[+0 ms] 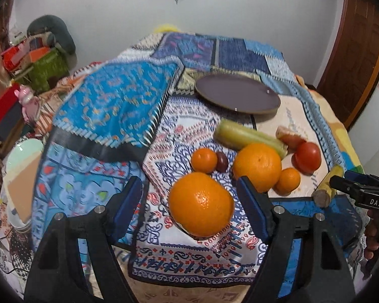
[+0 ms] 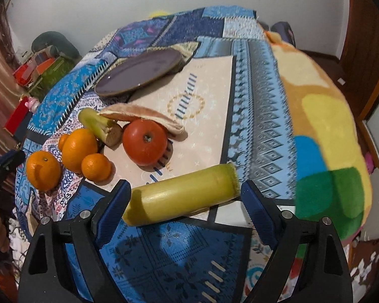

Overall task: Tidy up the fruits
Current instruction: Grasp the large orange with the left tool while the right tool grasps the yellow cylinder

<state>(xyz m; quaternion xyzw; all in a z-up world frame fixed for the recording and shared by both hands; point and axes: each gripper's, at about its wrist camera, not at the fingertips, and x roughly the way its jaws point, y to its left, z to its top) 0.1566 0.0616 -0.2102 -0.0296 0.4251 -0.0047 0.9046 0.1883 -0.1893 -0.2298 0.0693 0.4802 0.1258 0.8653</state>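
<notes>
A large orange (image 1: 201,204) lies on the patterned cloth between the wide-open fingers of my left gripper (image 1: 189,197), touching neither. Behind it lie a second large orange (image 1: 257,167), two small oranges (image 1: 204,160) (image 1: 288,179), a dark plum (image 1: 222,161), a red tomato (image 1: 308,157), a yellow-green stalk (image 1: 247,137) and a sweet potato (image 1: 289,137). My right gripper (image 2: 184,199) is open around another yellow-green stalk (image 2: 184,198) lying crosswise between its fingers. A dark purple plate (image 1: 237,93) stands empty farther back; it also shows in the right wrist view (image 2: 139,72).
The table is draped in overlapping patterned cloths, with a raised blue fold (image 1: 113,106) at the left. A pale green plate (image 1: 22,151) sits at the left edge. Boxes and clutter (image 1: 38,55) stand by the wall at the left. A colourful blanket (image 2: 323,136) hangs at the right.
</notes>
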